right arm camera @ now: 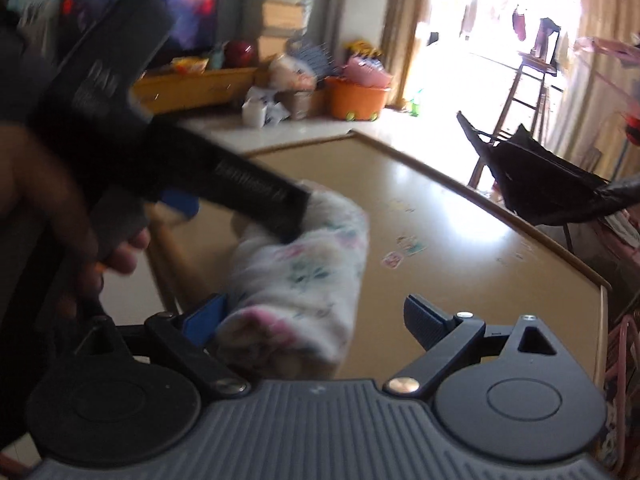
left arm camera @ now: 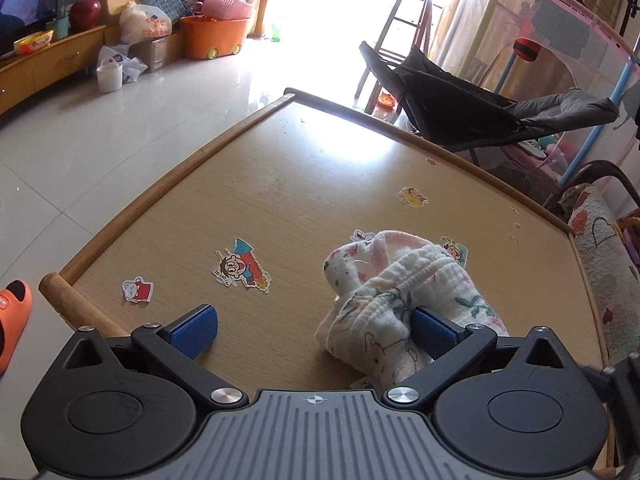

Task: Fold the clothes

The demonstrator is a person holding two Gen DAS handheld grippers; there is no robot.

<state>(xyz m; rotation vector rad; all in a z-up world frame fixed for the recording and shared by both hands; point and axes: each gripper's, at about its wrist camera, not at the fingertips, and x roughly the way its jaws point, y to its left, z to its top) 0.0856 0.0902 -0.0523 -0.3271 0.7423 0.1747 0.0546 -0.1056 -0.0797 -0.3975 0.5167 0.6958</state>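
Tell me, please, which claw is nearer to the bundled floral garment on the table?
Both are close; the left looks nearer. One finger of the left claw touches the floral garment. The right claw is open around the garment's near end, contact unclear in the blur.

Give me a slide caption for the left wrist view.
Open left tongs beside a bundled floral garment on a stickered wooden table.

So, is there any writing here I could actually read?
None is readable.
Red print on the plastic bag: too small.
Any lettering on the cartoon stickers, on the table: too small.
Pale lettering on the left gripper, in the right wrist view: blurred.
Mark on the orange slipper: cut off.
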